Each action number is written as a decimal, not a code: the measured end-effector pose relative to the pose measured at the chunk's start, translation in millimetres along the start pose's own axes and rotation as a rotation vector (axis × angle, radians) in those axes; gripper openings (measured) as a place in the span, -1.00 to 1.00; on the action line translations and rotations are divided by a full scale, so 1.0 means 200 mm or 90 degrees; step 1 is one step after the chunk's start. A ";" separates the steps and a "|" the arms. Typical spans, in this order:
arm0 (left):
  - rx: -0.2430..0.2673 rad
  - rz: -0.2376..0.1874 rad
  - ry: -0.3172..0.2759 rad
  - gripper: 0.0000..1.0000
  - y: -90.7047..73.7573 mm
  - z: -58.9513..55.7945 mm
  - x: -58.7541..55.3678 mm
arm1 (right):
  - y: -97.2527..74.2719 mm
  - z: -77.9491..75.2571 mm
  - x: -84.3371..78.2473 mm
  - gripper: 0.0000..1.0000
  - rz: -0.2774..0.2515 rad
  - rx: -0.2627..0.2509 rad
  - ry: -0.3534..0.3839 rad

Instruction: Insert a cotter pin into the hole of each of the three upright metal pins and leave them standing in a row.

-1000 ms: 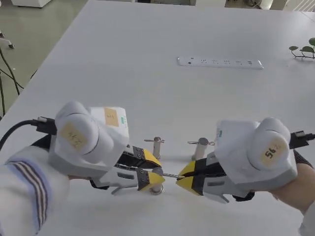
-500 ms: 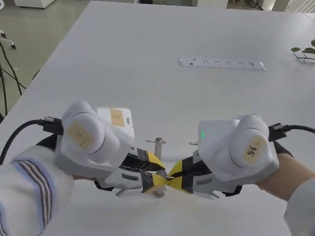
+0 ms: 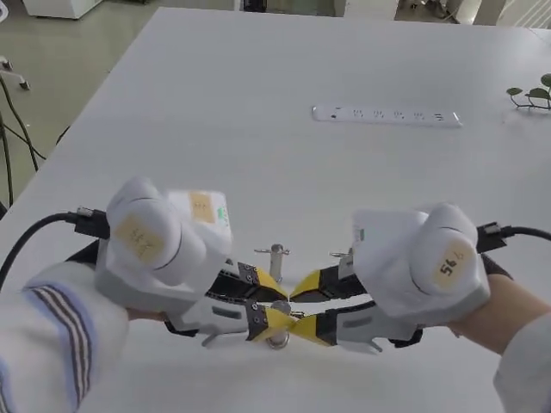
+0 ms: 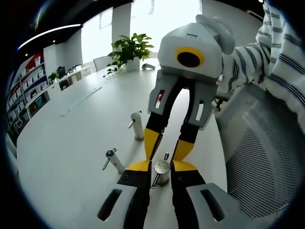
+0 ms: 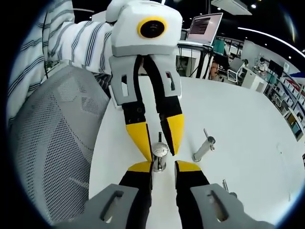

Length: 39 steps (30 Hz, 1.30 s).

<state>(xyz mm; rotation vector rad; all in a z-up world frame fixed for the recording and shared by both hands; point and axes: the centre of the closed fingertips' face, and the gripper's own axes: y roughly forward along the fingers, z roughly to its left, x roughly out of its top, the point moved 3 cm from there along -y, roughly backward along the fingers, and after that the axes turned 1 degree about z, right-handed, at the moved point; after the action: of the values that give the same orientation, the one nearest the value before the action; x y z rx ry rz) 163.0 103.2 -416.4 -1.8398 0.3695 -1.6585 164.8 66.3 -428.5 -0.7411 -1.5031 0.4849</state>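
On the white table (image 3: 258,103), the left gripper (image 4: 161,166) is clamped on a metal pin (image 5: 159,151) standing upright between its yellow tips. The right gripper (image 5: 163,168) faces it tip to tip, jaws parted and empty. A second metal pin (image 4: 137,125) and a third metal pin (image 4: 114,161) stand just beyond the left gripper's tips, to its left. A cotter pin (image 4: 165,156) runs through the gripped pin's head.

Three upright metal pins (image 4: 137,129), close together, a cotter pin (image 4: 166,156) through each.
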 end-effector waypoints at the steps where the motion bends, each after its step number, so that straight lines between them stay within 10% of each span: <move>1: 0.004 -0.001 -0.003 -0.66 0.00 0.00 0.00 | 0.00 0.00 0.00 -0.70 -0.003 0.000 0.004; 12: 0.008 -0.068 -0.043 0.29 -0.14 -0.03 -0.02 | 0.04 0.02 0.04 -0.66 -0.070 -0.009 0.085; 17: 0.056 -0.039 -0.048 0.50 -0.21 0.00 -0.09 | 0.07 0.04 0.03 -0.69 -0.083 0.006 0.113; 22: 0.073 -0.066 -0.099 0.83 -0.25 -0.02 -0.12 | 0.10 0.05 0.03 -0.71 -0.089 0.011 0.125; 39: 0.075 -0.054 -0.169 0.97 -0.27 -0.08 -0.20 | 0.11 0.05 0.02 -0.84 -0.084 0.009 0.054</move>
<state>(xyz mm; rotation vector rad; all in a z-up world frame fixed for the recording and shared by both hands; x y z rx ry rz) 130.4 164.0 -414.8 -1.9774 0.0801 -1.4329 159.2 85.9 -441.1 -0.6395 -1.4568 0.3594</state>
